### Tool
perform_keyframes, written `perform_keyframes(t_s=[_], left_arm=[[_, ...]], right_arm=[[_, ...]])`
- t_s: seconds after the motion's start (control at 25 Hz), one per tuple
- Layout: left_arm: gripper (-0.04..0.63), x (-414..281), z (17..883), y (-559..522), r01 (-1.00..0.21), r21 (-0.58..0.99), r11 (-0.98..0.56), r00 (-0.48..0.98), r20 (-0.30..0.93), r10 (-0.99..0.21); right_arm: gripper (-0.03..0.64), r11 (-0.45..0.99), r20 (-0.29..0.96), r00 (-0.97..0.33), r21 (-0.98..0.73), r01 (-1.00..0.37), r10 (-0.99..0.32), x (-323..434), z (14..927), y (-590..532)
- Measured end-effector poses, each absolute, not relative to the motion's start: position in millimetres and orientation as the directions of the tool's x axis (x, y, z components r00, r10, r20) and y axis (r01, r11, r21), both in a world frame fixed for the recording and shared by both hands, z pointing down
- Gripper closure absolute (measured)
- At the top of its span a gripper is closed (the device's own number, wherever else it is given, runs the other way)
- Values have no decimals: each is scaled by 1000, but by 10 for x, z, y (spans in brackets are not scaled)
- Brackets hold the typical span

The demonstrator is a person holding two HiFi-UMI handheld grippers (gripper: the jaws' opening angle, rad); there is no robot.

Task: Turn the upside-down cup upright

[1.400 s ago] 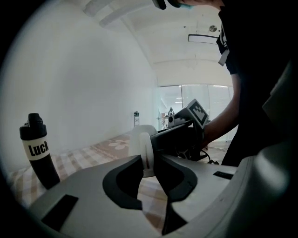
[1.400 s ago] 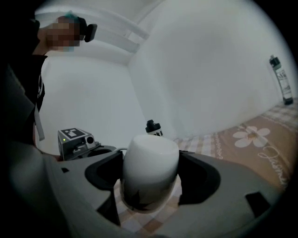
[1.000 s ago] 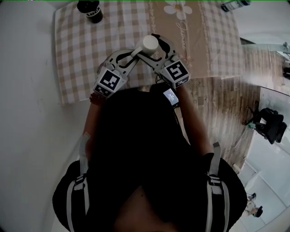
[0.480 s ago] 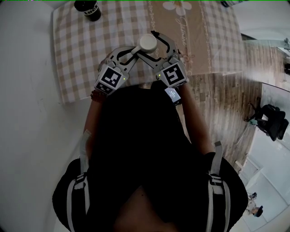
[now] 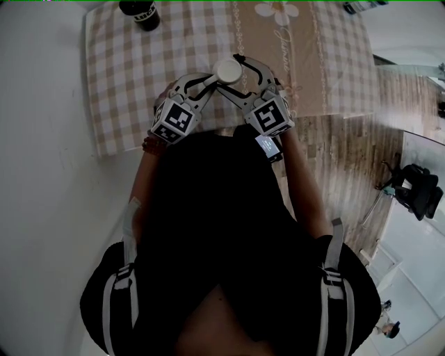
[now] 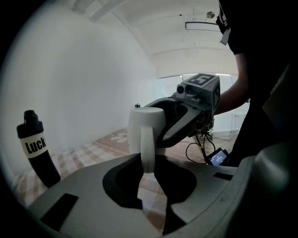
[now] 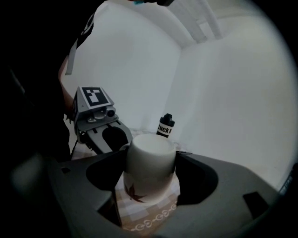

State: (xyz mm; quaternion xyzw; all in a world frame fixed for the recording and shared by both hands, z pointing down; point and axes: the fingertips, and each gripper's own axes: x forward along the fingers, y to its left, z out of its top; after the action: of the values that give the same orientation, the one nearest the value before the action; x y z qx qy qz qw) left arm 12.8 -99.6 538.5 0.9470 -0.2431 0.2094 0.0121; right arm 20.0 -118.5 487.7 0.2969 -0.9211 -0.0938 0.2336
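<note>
The desk (image 5: 125, 83), spread with a checked cloth, carries everything. The left hand-held gripper (image 6: 148, 173) is narrow, pinched on the handle (image 6: 147, 146), probably to steady the load. The right hand-held gripper (image 7: 150, 155) stands wide. Its jaws have just been closing, with the white body between them, seemingly to take it over for the flip. The bottle (image 5: 139, 14) is not involved. The cup (image 5: 227, 68), base up, is well apart from the bottle, on the person's side of it.
</note>
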Motion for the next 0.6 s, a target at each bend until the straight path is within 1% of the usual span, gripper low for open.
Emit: perform_keyframes(t_s=[0.2, 0.6], left_arm=[[514, 187, 5594, -965, -448, -82, -890, 773, 464, -432], [514, 203, 5843, -904, -433, -102, -896, 739, 528, -417]], right_arm=[[261, 805, 422, -686, 347, -481, -592, 188, 5039, -1159], [261, 823, 460, -685, 260, -505, -565, 279, 5384, -1133]])
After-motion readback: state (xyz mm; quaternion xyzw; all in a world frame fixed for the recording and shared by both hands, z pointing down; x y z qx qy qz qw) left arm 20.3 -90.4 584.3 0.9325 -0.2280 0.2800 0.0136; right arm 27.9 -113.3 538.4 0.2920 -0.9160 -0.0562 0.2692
